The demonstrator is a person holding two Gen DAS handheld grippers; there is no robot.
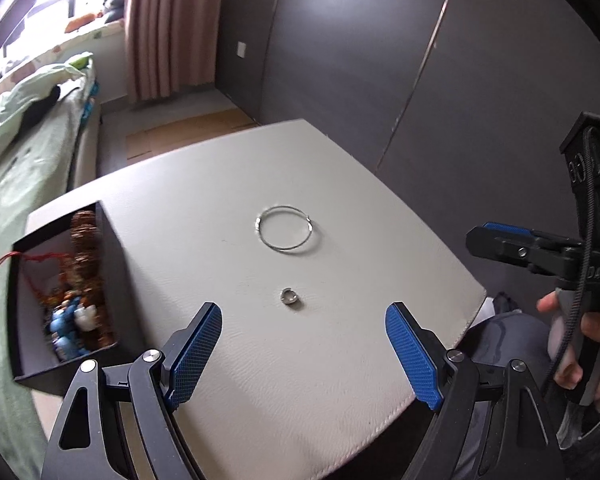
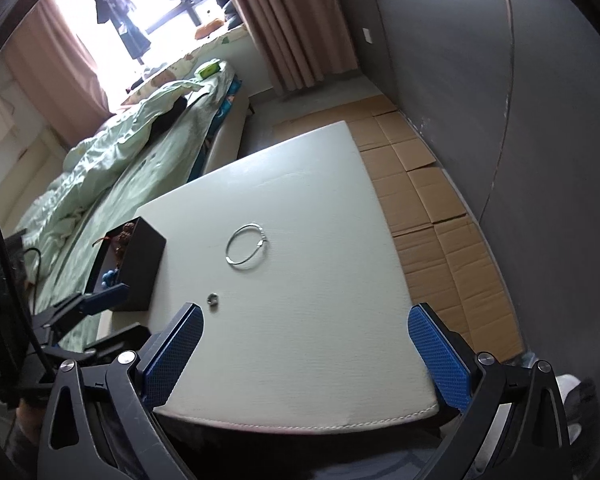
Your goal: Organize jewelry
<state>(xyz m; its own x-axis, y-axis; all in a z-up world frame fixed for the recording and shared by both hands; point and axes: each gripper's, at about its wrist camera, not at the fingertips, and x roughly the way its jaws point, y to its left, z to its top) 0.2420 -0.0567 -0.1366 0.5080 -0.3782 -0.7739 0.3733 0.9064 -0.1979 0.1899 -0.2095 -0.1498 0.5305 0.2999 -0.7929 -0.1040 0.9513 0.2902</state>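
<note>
Your white bench [image 1: 228, 184] carries a silver bangle [image 1: 288, 228], a small ring [image 1: 289, 297] nearer you, and an open black box [image 1: 112, 256] at its left edge.

Left gripper [image 1: 303, 354] spread wide and empty, right gripper [image 2: 306, 354] likewise, both angled downward

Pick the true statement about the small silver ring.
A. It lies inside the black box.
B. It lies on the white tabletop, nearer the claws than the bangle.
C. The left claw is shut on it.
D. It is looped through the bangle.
B: the ring rests bare on the tabletop, apart from the bangle lying farther away.
</note>
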